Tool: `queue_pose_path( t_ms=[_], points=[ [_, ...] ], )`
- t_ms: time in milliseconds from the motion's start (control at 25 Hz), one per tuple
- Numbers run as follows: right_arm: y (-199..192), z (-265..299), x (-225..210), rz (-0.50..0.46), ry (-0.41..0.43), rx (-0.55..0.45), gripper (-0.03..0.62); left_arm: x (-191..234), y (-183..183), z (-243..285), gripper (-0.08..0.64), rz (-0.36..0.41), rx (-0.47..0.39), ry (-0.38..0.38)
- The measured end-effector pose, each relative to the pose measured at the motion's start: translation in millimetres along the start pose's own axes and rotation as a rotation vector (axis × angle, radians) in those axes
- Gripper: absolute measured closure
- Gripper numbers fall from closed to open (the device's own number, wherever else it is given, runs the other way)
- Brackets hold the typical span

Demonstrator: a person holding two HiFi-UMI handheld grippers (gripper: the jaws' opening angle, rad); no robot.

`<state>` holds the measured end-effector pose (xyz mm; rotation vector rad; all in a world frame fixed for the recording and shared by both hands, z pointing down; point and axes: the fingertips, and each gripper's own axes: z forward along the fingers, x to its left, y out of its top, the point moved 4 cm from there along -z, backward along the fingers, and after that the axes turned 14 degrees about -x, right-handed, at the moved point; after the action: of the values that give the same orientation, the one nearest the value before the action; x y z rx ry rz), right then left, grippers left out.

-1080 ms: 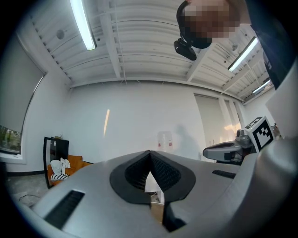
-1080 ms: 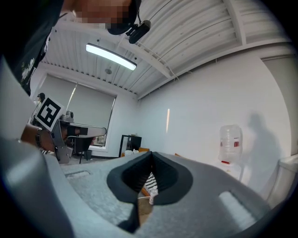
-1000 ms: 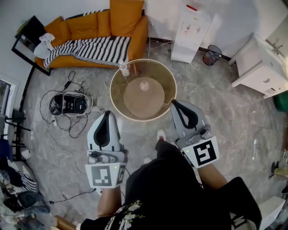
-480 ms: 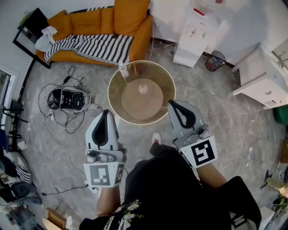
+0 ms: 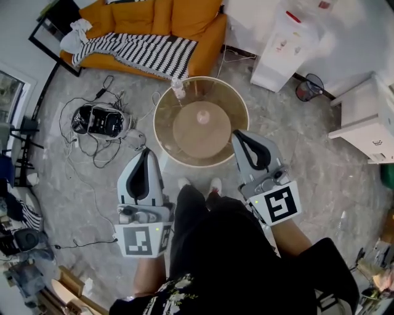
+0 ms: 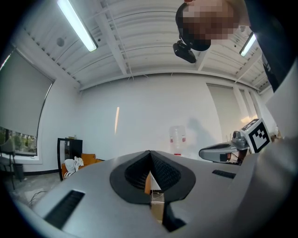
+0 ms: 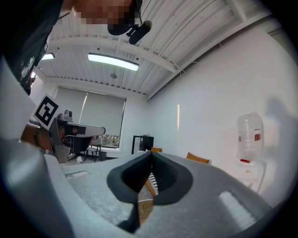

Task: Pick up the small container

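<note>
Grey marbled floor (image 5: pixel 320 160) is seen under everything, with white walls around.

Left gripper (image 5: pixel 146 155) is held level. Its jaws are pressed together and nothing is pinched; this is confirmed in its own view, where the dark pads meet at the tip. Right gripper (image 5: pixel 241 135) is held level too, jaws likewise closed and empty. Both are carried side by side, well apart, with the person's dark-clothed legs (image 5: pixel 209 246) between them.

Round glass table (image 5: pixel 237 101) is found just ahead of both grippers. Its near rim is close to the right gripper's tip and a little further from the left one.

Small container (image 5: pixel 202 115), pale and round, is seen over the middle of the table. It lies ahead of both tips, between their lines, and is touched by neither. A clear bottle (image 5: pixel 178 89) is stood at the table's far rim, on the left gripper's side.

Cables and a black-and-white device (image 5: pixel 98 120) are spread on the floor ahead-left of the left gripper. Beyond the table an orange sofa (image 5: pixel 184 18) with a striped blanket (image 5: pixel 141 52) is placed. A white water dispenser (image 5: pixel 286 43) and a small waste bin (image 5: pixel 308 87) are set ahead-right of the right gripper.
</note>
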<state>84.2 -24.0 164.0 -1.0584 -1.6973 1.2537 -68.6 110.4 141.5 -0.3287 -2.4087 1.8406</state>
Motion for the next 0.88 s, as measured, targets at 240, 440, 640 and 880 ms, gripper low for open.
queue_pose_path(
  t_ms=[240, 440, 640, 880],
  points=[
    [-7, 9, -14, 0.004, -0.012, 0.000, 0.595, 2, -10, 21, 0.554, 0.000, -0.001, -0.017],
    [-12, 13, -25, -0.004, -0.036, 0.011, 0.595, 0, -15, 38, 0.554, 0.009, -0.004, -0.056],
    [-20, 30, -36, -0.010, -0.048, 0.015, 0.595, 9, -23, 59, 0.555, 0.001, -0.006, -0.070],
    [-29, 58, -43, 0.000, -0.051, 0.033, 0.595, 27, -33, 84, 0.554, -0.003, -0.004, -0.082]
  ],
)
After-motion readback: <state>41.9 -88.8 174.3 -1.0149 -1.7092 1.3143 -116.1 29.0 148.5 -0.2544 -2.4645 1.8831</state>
